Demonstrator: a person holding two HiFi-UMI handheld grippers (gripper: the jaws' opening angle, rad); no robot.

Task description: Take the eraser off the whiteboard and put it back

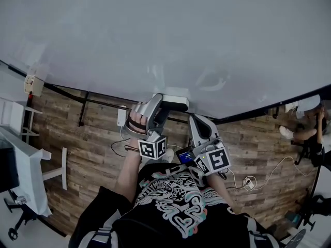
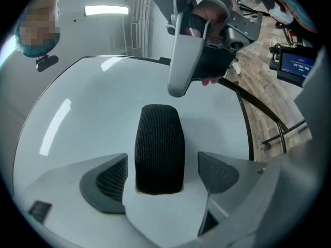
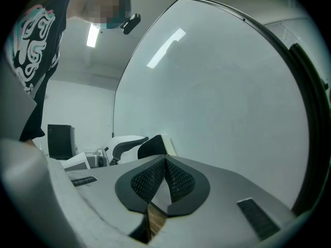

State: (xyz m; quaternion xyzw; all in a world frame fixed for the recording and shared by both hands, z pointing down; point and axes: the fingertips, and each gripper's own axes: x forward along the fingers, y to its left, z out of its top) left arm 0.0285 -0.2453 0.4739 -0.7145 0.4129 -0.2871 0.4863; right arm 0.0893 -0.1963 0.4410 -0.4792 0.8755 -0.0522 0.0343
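Between the wide-spread jaws of my left gripper (image 2: pixel 164 175) the black eraser (image 2: pixel 159 149) sits flat against the whiteboard (image 2: pixel 93 118), with a gap to the pad on either side. Its long axis runs straight away along the gripper's own line, so closing would catch its two long sides. My right gripper (image 3: pixel 164 182) is closed on nothing, off to the side and farther from the eraser.

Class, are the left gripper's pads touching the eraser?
Apart. The left gripper view shows the left gripper open round the eraser, with bare whiteboard showing between it and each pad.
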